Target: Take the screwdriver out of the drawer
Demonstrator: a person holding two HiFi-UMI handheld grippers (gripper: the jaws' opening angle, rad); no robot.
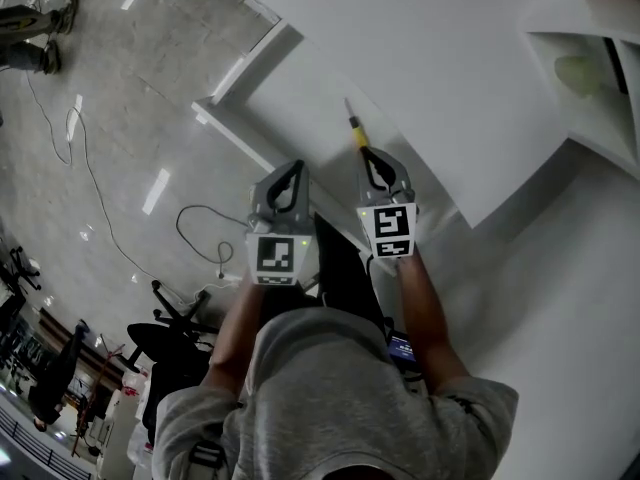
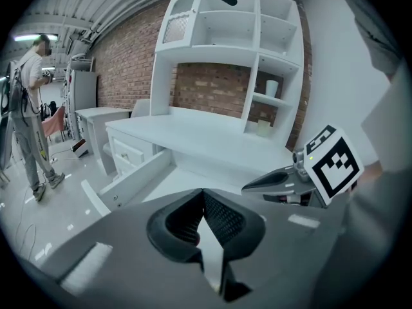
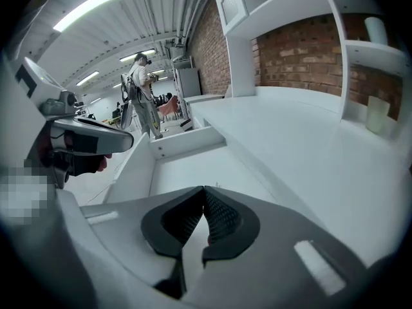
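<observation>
Nearest you, your two hands hold the grey tongs side by side at the near edge of the open white drawer (image 1: 300, 98). Your left gripper (image 1: 295, 167) hangs at the drawer's near left side, its ribbed black pads pressed together with nothing between them. Your right gripper (image 1: 369, 153) sits just right of it, over the drawer's near right part, likewise clenched on nothing. Just past that right tip lies the slim screwdriver with the yellow handle (image 1: 356, 130) — on the drawer's white floor, with its metal shaft pointing toward the drawer's far end. Whether the tip touches the handle cannot be told. To the right of the drawer spreads the flat white desk top (image 1: 440, 58). Above and beyond the drawer rise the white open shelves (image 2: 219, 24), with a pale cup (image 2: 271, 87) in one compartment — and red brick wall (image 2: 212, 85) behind them. Far off to the drawer's left, a person (image 2: 29, 121) stands on the glossy grey floor (image 1: 120, 78).
</observation>
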